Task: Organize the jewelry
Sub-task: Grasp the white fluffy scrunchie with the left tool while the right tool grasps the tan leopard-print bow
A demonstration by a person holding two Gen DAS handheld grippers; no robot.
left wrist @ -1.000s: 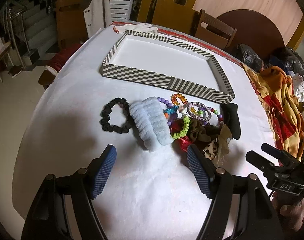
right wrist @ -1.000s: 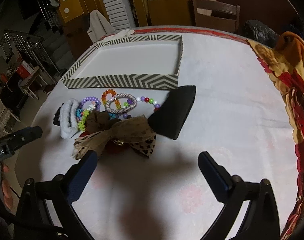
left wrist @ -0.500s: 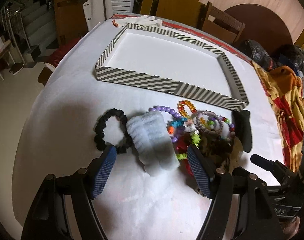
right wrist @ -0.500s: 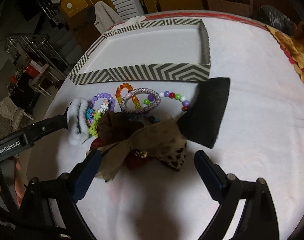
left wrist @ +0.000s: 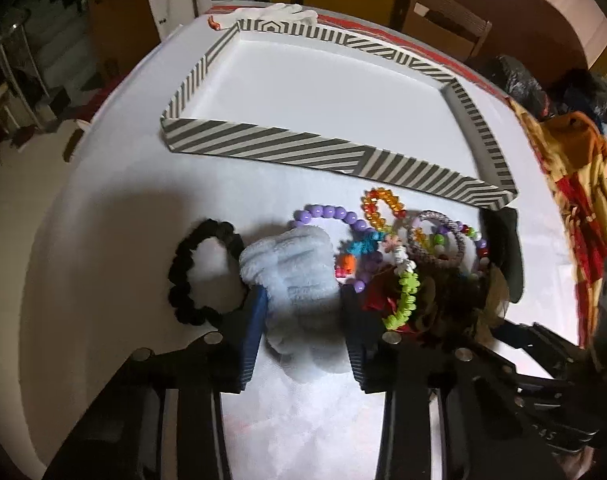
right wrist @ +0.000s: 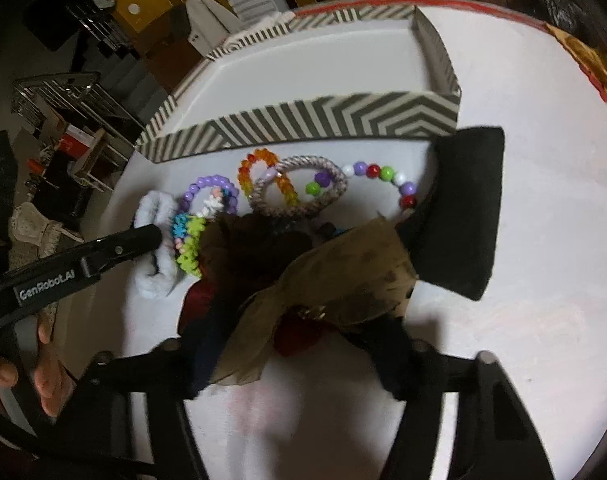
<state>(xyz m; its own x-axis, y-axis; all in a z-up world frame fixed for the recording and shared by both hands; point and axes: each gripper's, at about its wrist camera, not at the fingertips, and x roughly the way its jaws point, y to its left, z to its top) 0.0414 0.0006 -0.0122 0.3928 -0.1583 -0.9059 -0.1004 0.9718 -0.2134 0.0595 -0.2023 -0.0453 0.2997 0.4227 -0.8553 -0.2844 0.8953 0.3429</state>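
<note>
A pile of jewelry and hair accessories lies on the white table in front of a striped tray. My left gripper has closed on a pale blue fluffy scrunchie, one finger pressing each side. A black scrunchie lies to its left. My right gripper has closed around a brown leopard-print bow lying over a red piece. Bead bracelets and a black pouch lie behind it.
The tray's white floor is bare. An orange and red cloth hangs at the table's right edge. Chairs stand behind the table. The left gripper's body shows at the left of the right wrist view.
Both grippers moved forward and down into the pile. The left one closed from wide open onto the blue scrunchie; the right one closed from wide open around the brown bow.
</note>
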